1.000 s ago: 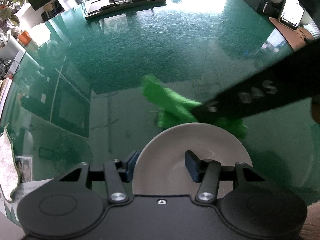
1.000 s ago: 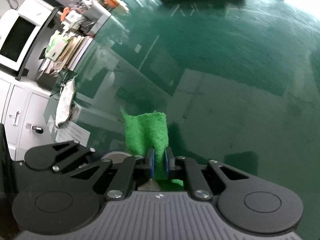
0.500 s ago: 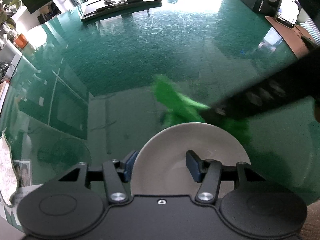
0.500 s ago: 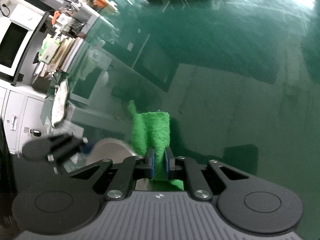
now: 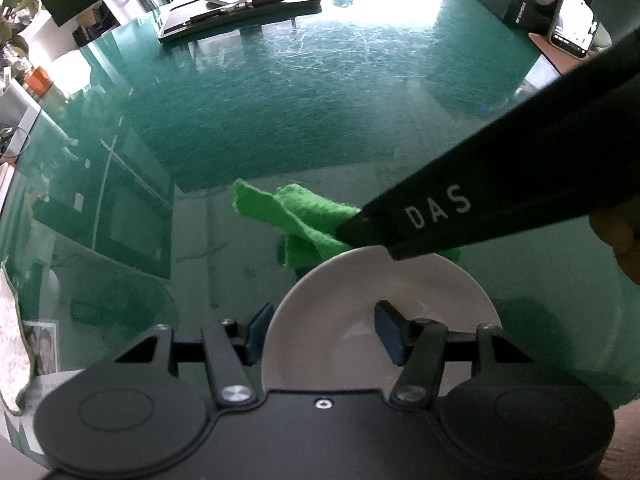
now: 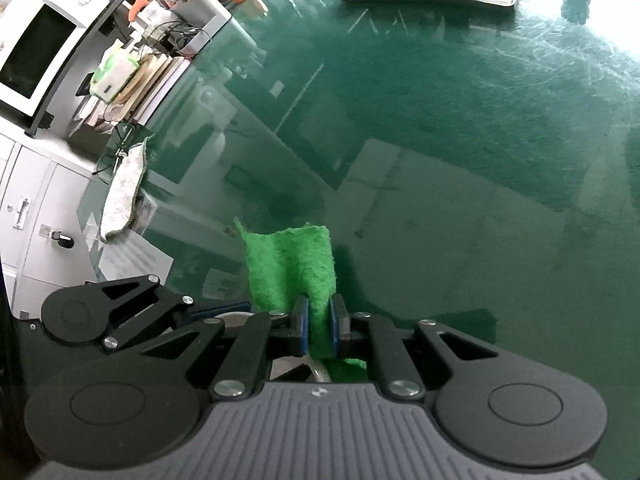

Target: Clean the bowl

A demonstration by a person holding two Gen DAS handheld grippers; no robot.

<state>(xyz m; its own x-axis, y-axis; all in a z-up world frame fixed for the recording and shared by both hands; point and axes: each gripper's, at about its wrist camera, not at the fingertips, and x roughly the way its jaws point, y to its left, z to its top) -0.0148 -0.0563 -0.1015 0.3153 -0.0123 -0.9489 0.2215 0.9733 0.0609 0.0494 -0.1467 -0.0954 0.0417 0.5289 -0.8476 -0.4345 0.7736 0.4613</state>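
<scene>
Straddling the near rim of a white bowl (image 5: pixel 376 320), the left gripper (image 5: pixel 322 330) points steeply down at the green glass counter (image 5: pixel 280 112). One blue pad lies outside the bowl's left edge and the other sits over its inner face. The jaws are opening, with the rim between them; whether either pad touches the bowl cannot be told.

The right gripper (image 6: pixel 318 324) has its jaws drawn together, clamped on a bright green cloth (image 6: pixel 296 268). The cloth stands up in a fold beyond the pads, and a further piece shows beneath them. In the left wrist view the right gripper enters as a dark bar marked "DAS" from the upper right. Its tip meets the bowl's far rim, and the cloth bunches just behind that rim on the counter. In the right wrist view the left gripper appears at the lower left, with only a sliver of the bowl visible behind the linkages.

Farther off on the counter lies a black tray (image 5: pixel 240 8) bearing papers and a pen. A whitish rag (image 6: pixel 122 192) rests near the counter's left edge, beside a stack of books (image 6: pixel 148 76) and a microwave (image 6: pixel 36 48).
</scene>
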